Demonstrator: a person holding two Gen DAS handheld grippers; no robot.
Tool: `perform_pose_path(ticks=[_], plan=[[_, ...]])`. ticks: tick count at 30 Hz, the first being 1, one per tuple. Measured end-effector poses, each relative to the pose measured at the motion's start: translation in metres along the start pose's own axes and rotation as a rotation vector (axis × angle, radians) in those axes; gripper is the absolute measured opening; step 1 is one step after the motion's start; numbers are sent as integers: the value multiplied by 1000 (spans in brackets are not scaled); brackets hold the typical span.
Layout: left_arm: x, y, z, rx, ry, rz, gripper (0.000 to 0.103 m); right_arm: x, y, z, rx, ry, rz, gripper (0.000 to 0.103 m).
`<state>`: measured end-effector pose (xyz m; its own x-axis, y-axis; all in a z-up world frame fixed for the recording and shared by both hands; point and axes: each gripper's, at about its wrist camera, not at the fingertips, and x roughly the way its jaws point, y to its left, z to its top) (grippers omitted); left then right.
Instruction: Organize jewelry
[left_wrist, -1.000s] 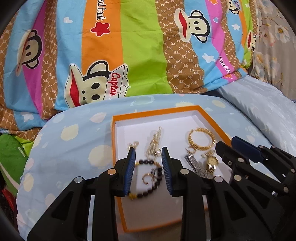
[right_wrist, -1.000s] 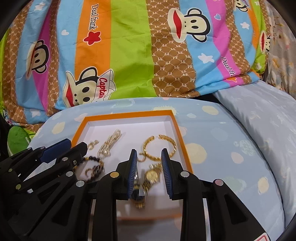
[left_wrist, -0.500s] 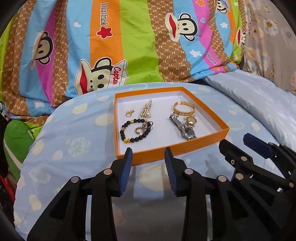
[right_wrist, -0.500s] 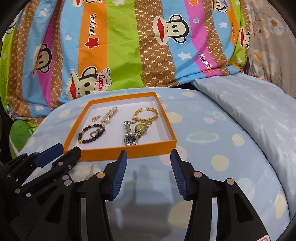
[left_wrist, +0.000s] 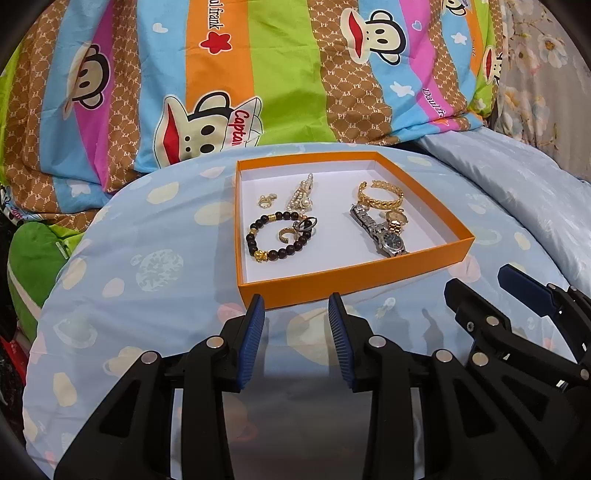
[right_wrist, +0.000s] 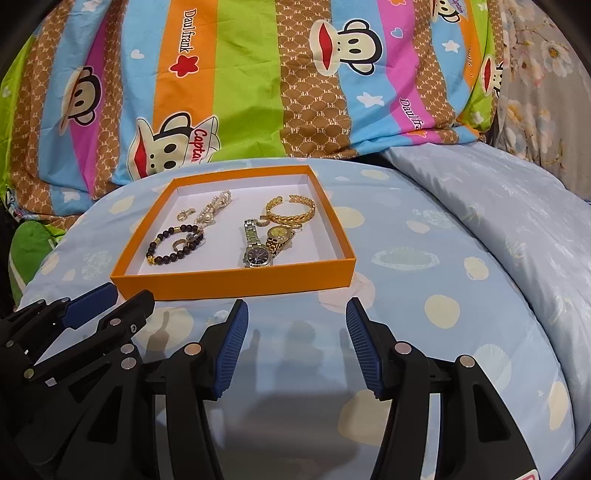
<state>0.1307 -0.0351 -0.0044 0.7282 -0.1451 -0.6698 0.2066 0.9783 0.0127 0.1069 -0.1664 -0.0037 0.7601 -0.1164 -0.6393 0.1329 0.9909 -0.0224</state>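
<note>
A striped cartoon-monkey quilt in orange, green, brown, blue and pink (left_wrist: 280, 74) fills the twelve o'clock half of my view, banked up behind a pale blue cushion printed with cream spots (left_wrist: 147, 266). At one o'clock a second pale blue pillow (right_wrist: 498, 206) slopes away, with a grey floral fabric (right_wrist: 535, 74) beyond it.

On the spotted cushion sits a shallow orange cardboard box with a white inside (left_wrist: 354, 280), its near wall just ahead of my tools. All the jewelry lies inside it.

My left gripper with black arms and blue ribbed pads (left_wrist: 296, 306) hovers at six o'clock of the box, its jaws spread a little with nothing between them but cushion. My right gripper of the same make (right_wrist: 295, 314) hangs beside it, at three o'clock of the left one; its jaws are opening, wider than the left's, and they hold nothing.

Inside the box, on the nine o'clock side, lies a bracelet of dark round beads with gold spacers (left_wrist: 266, 243), a gold open ring (left_wrist: 286, 235) resting within its loop and a dark metal ring (left_wrist: 306, 223) touching its edge. At twelve o'clock of it lies a pearl-and-gold strand (left_wrist: 303, 194), with a small gold charm (left_wrist: 266, 199) just beside that.

On the three o'clock side lies a woven gold cuff bangle (left_wrist: 380, 195); at six o'clock of it lie a silver-band watch with a dark dial (left_wrist: 384, 236) and a smaller gold watch (left_wrist: 396, 218), touching each other.
</note>
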Motion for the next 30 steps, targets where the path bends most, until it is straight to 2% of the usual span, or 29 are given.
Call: perform_pose_path(ticks=[30], plan=[[1,-2,1,14,6,22,34,4,-1,0,7,17,4,55]])
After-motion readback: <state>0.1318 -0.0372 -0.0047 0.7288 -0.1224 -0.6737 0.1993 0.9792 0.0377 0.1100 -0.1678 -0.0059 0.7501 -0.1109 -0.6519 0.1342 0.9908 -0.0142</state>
